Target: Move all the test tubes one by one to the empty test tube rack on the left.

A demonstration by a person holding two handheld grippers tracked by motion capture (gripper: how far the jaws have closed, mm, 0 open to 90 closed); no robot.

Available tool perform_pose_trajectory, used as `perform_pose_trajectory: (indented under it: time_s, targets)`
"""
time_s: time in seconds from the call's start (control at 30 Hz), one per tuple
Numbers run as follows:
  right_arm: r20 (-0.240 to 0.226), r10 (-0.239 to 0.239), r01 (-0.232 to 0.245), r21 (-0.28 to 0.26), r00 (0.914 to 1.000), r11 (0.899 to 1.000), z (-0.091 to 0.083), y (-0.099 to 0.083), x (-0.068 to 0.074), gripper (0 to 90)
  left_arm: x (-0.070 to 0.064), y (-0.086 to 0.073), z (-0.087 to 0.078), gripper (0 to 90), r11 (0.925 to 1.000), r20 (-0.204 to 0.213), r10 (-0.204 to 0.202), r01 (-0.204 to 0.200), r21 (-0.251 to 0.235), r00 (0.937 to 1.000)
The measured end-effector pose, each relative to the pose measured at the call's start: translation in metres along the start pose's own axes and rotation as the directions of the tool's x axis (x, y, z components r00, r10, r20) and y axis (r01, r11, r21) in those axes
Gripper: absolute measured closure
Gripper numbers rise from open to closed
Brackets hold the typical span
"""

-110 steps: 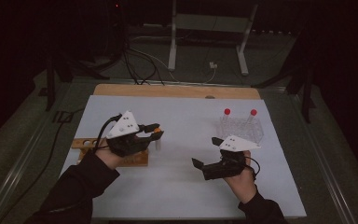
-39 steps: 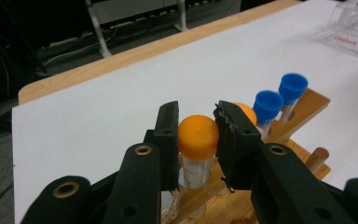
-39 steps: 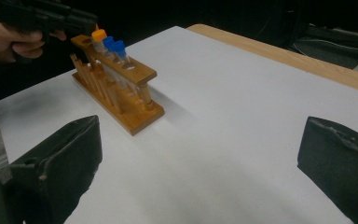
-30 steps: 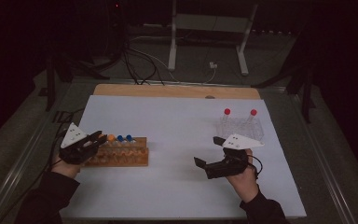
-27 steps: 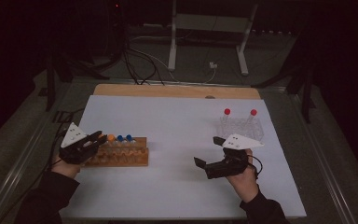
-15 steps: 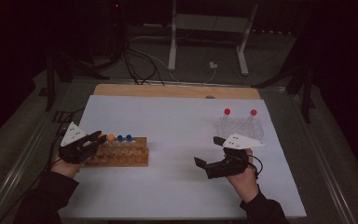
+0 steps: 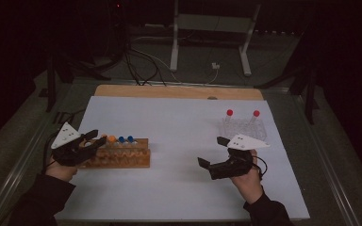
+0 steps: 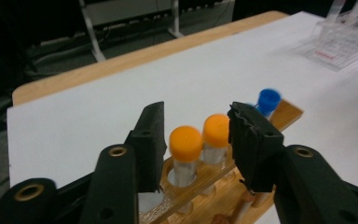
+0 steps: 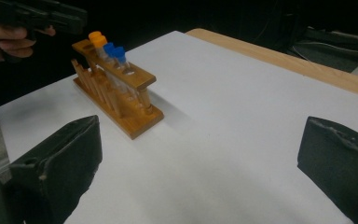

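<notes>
1. The left gripper (image 8: 196, 140) has its jaws spread apart, with two orange-capped clear plastic tubes (image 8: 200, 144) standing upright in the gap between them; neither jaw touches a tube as far as the left gripper view shows
2. Those tubes sit in the near end of a long wooden tube rack (image 7: 120, 154), and two blue-capped clear tubes (image 7: 126, 140) stand in the same rack just beyond them
3. In the high view the left gripper (image 7: 90, 141) hangs over the left end of the rack, held by the person's left hand (image 7: 60, 169) at the left edge of the white tabletop (image 7: 179, 127)
4. The right gripper (image 9: 200, 163) has its jaws wide apart with nothing in them, bare tabletop between
5. In the high view the right gripper (image 7: 209, 155) hovers low over the tabletop, well apart from the wooden rack, pointing left toward it
6. Behind the right gripper stands a clear plastic rack (image 7: 243, 127) carrying two red-capped tubes (image 7: 229, 113), upright
7. A strip of pale wooden board (image 7: 179, 91) shows along the far edge of the tabletop
</notes>
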State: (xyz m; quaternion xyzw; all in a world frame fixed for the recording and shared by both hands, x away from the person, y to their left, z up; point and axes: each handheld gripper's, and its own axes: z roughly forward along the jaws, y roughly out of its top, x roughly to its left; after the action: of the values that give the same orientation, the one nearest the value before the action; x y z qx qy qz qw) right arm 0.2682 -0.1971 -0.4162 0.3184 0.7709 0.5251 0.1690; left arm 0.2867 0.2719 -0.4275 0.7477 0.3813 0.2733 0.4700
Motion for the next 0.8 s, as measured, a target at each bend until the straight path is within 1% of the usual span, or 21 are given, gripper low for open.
perform_pose_trajectory:
  time_s: [0.1,0.13,0.17,0.23,0.27,0.33,0.37,0.4,0.43,0.47,0.5,0.53,0.57,0.63,0.67,0.7,0.73,0.77,0.8]
  targets:
    - [0.006,0.002,-0.002,-0.006,1.0000,1.000,-0.002,0.001,-0.002,0.0,-0.004,0.004,-0.007,45.3,0.9996,0.014,-0.005,0.005,-0.027,0.9999]
    - [0.009,0.001,-0.001,-0.008,1.0000,1.000,-0.003,0.002,-0.002,0.0,-0.006,0.006,-0.009,40.8,0.9994,0.024,-0.004,0.005,-0.035,0.9997]
    - [0.013,0.001,-0.001,-0.011,0.9999,1.000,-0.004,0.002,-0.003,0.0,-0.009,0.007,-0.012,36.9,0.9990,0.027,-0.001,0.002,-0.044,0.9996]
    - [0.019,0.002,-0.002,-0.019,0.9998,1.000,-0.007,0.004,-0.005,0.0,-0.014,0.009,-0.016,29.5,0.9981,0.050,0.008,-0.005,-0.061,0.9987]
    - [0.026,0.002,-0.001,-0.024,0.9997,1.000,-0.008,0.005,-0.007,0.0,-0.017,0.010,-0.017,25.1,0.9979,0.051,0.012,-0.009,-0.065,0.9986]
    - [0.035,0.000,0.001,-0.031,0.9994,1.000,-0.012,0.008,-0.010,0.0,-0.025,0.011,-0.021,16.9,0.9973,0.079,0.023,-0.017,-0.071,0.9966]
    - [0.042,0.001,0.000,-0.037,0.9991,0.999,-0.013,0.009,-0.012,0.0,-0.029,0.011,-0.022,15.8,0.9970,0.086,0.030,-0.023,-0.074,0.9959]
    - [0.049,0.001,0.001,-0.040,0.9988,0.999,-0.015,0.011,-0.014,0.0,-0.033,0.011,-0.023,13.1,0.9968,0.106,0.035,-0.027,-0.075,0.9937]
    - [0.057,-0.001,0.003,-0.043,0.9984,0.999,-0.016,0.012,-0.016,0.0,-0.038,0.011,-0.024,8.1,0.9965,0.122,0.042,-0.033,-0.077,0.9916]
    - [0.066,0.000,0.003,-0.046,0.9978,0.999,-0.018,0.013,-0.019,0.0,-0.042,0.011,-0.025,6.6,0.9962,0.131,0.050,-0.040,-0.077,0.9901]
    - [0.078,0.001,0.003,-0.049,0.9970,0.999,-0.020,0.014,-0.023,0.0,-0.047,0.010,-0.026,5.2,0.9952,0.151,0.067,-0.055,-0.081,0.9863]
    - [0.082,0.008,-0.004,-0.054,0.9966,0.999,-0.022,0.016,-0.026,0.0,-0.051,0.009,-0.027,1.1,0.9944,0.175,0.070,-0.054,-0.090,0.9822]
    - [0.093,0.015,-0.009,-0.061,0.9956,0.998,-0.024,0.017,-0.030,0.0,-0.055,0.009,-0.028,1.0,0.9940,0.179,0.070,-0.054,-0.095,0.9814]
    - [0.124,0.015,-0.005,-0.076,0.9922,0.997,-0.029,0.019,-0.038,0.0,-0.062,0.007,-0.028,1.0,0.9914,0.203,0.086,-0.064,-0.114,0.9753]
    - [0.147,0.009,0.003,-0.080,0.9891,0.997,-0.031,0.020,-0.042,0.0,-0.065,0.006,-0.028,1.0,0.9910,0.205,0.086,-0.062,-0.119,0.9750]
    - [0.170,0.007,0.008,-0.087,0.9854,0.996,-0.033,0.021,-0.046,0.0,-0.067,0.005,-0.027,1.0,0.9913,0.221,0.080,-0.054,-0.120,0.9720]
    - [0.189,0.002,0.015,-0.092,0.9819,0.996,-0.036,0.022,-0.050,0.0,-0.069,0.003,-0.025,1.0,0.9917,0.229,0.076,-0.050,-0.118,0.9704]
    - [0.211,0.006,0.015,-0.098,0.9775,0.995,-0.038,0.022,-0.055,0.0,-0.072,0.001,-0.023,1.0,0.9917,0.227,0.078,-0.052,-0.117,0.9708]
    - [0.223,0.014,0.010,-0.105,0.9748,0.994,-0.040,0.023,-0.059,0.0,-0.073,-0.001,-0.022,1.0,0.9920,0.243,0.075,-0.047,-0.117,0.9672]
